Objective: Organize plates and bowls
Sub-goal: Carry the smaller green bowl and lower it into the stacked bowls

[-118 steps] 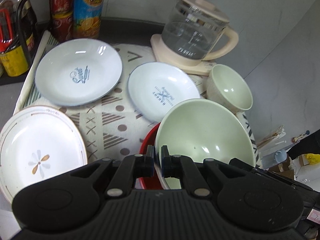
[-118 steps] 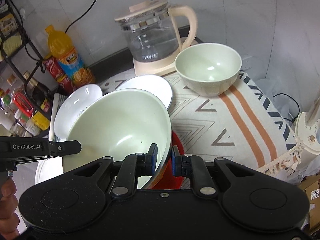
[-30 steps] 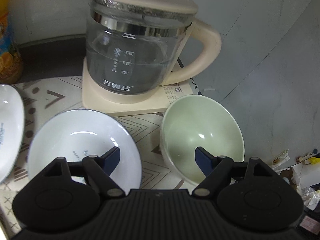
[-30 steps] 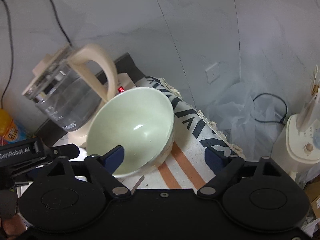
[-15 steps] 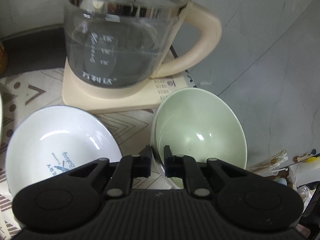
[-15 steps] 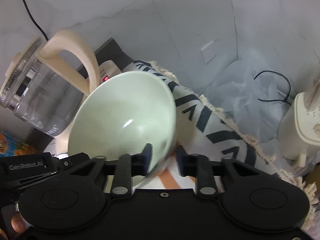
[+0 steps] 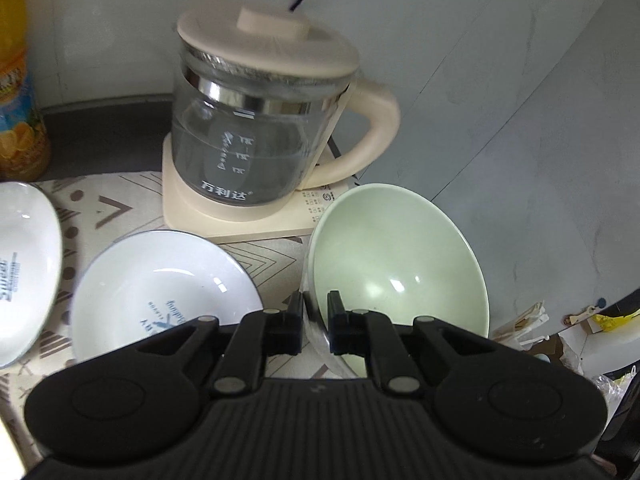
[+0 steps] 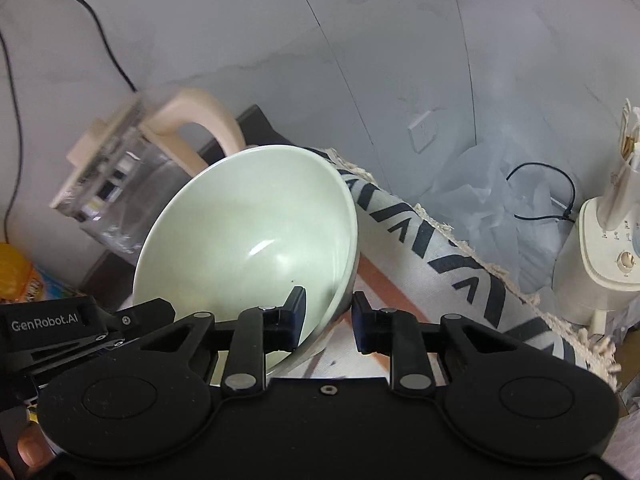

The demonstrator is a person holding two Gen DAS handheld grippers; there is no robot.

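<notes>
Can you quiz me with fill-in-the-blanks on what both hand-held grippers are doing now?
1. Both the left hand-held gripper and the right hand-held gripper pinch the rim of the pale ____ bowl.
2. Behind the bowl stands a glass ____ with a cream handle.
3. The white plate lies on the patterned ____.

Missing words: green; kettle; cloth
</notes>
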